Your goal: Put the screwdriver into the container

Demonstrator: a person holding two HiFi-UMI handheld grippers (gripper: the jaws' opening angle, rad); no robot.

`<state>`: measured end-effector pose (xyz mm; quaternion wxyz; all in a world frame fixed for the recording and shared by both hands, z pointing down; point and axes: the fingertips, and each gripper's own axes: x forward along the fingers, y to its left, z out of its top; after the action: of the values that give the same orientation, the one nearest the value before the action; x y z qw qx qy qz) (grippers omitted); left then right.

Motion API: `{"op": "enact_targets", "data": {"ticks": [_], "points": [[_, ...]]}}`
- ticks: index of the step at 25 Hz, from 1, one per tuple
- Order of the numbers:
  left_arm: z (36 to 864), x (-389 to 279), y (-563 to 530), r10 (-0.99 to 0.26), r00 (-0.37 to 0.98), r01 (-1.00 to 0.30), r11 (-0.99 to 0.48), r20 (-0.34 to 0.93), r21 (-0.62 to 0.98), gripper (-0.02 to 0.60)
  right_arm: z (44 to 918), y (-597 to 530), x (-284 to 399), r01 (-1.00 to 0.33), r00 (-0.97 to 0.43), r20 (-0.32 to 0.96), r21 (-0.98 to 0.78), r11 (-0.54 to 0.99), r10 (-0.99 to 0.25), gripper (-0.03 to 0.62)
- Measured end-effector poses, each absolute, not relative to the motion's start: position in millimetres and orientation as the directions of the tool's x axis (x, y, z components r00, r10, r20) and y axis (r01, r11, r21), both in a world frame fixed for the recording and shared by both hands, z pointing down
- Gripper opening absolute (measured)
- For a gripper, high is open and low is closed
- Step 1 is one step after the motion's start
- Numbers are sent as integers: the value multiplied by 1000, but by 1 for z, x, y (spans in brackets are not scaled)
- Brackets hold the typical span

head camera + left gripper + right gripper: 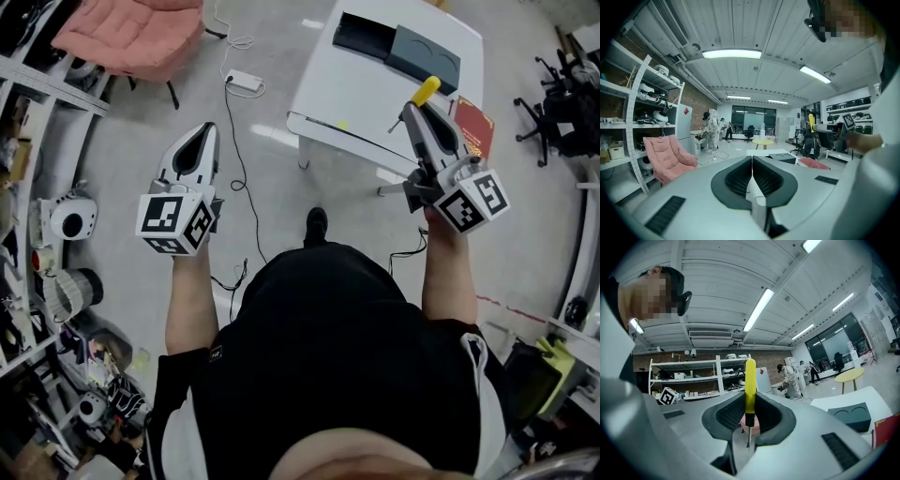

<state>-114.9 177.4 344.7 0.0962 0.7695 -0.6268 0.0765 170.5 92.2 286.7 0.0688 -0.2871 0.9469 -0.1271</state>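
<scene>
Right gripper (749, 404) clamps the yellow-handled screwdriver (750, 380), its handle pointing toward 12 o'clock. Left gripper (752, 164), at 9 o'clock, is clenched on nothing. Container (424, 56) lies on the table (366, 103) at 1 o'clock.

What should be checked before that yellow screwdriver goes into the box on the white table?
1. Grip on the screwdriver: ok, the right tool is shut on its yellow handle.
2. Spare left tool: ok, jaws together, nothing between them.
3. Sight of the container: ok, it lies on the table.
4. Aim of the right tool at the container: not ok, it points upward, with the container low to its right.
5. Room inside the container: cannot tell.
</scene>
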Motion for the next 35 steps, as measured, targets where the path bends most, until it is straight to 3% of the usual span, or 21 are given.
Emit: {"op": "enact_targets", "data": {"ticks": [11,20,35], "points": [[324,-80,110,-954,190,-981,-196,231,-5,17,287,24,215,-520,-811,-113,-309,796,-574,77],[318,-87,80,-954,213,-975,-220,211,-13,17,288,8,206,-529,-808,-108,-301,793,-580,77],[328,-181,-18,-896,397,-915,-402,196,16,17,282,-38,116,-680,-689,-81,-272,681,-721,77]]}}
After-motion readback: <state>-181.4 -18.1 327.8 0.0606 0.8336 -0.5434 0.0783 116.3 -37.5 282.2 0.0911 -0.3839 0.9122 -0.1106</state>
